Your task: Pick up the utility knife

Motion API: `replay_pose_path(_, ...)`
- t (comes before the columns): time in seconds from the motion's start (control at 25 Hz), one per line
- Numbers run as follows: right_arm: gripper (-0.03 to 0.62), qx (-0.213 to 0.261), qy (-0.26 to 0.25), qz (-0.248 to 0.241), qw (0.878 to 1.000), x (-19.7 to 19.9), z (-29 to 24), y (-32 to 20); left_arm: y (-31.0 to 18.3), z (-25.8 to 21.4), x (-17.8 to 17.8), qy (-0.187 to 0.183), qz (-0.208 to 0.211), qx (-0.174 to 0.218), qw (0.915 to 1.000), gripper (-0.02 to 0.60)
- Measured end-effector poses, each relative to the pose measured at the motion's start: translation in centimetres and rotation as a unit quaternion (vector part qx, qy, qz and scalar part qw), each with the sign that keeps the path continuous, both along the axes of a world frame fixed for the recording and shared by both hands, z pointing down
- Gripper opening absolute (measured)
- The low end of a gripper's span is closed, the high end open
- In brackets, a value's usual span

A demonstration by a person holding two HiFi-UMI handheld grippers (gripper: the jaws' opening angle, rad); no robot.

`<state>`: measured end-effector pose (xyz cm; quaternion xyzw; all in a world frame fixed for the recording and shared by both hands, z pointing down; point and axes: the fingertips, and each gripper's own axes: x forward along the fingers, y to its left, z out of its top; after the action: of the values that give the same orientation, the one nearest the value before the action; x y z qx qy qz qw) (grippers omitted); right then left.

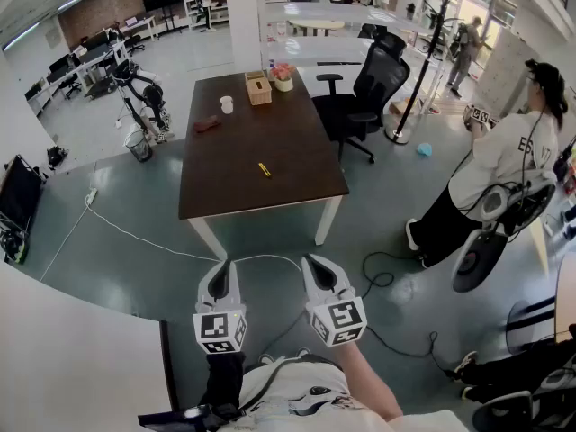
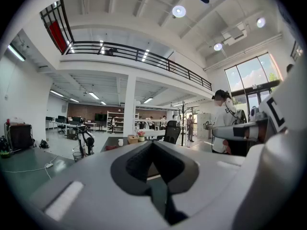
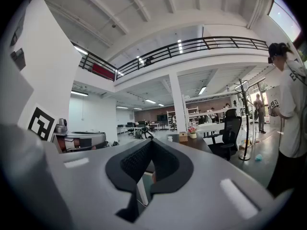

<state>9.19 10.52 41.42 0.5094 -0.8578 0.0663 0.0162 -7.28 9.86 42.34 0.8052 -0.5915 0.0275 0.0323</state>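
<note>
Near the bottom of the head view, over the grey floor (image 1: 108,268), the left gripper (image 1: 224,266) and right gripper (image 1: 309,261) each have their jaws closed tip to tip, holding nothing. They sit side by side, pointing forward toward the dark brown table (image 1: 225,187). The yellow utility knife (image 1: 265,170) lies on that table, well apart from both. A black office chair (image 1: 378,79) stands at the table's right, and a person (image 1: 504,160) stands beyond it in an open office hall.

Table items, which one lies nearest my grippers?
The yellow utility knife, alone near the table's middle; the cup, box, flower pot and brown object sit toward the far end.
</note>
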Motion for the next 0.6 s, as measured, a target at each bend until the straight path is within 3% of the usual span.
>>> replay_pose_path(0.6, 0.000, -0.005, -0.017, -0.021, 1.000, 1.1, 0.1, 0.5, 0.5, 0.4, 0.3, -0.001, -0.024, -0.005, 0.9997, -0.003)
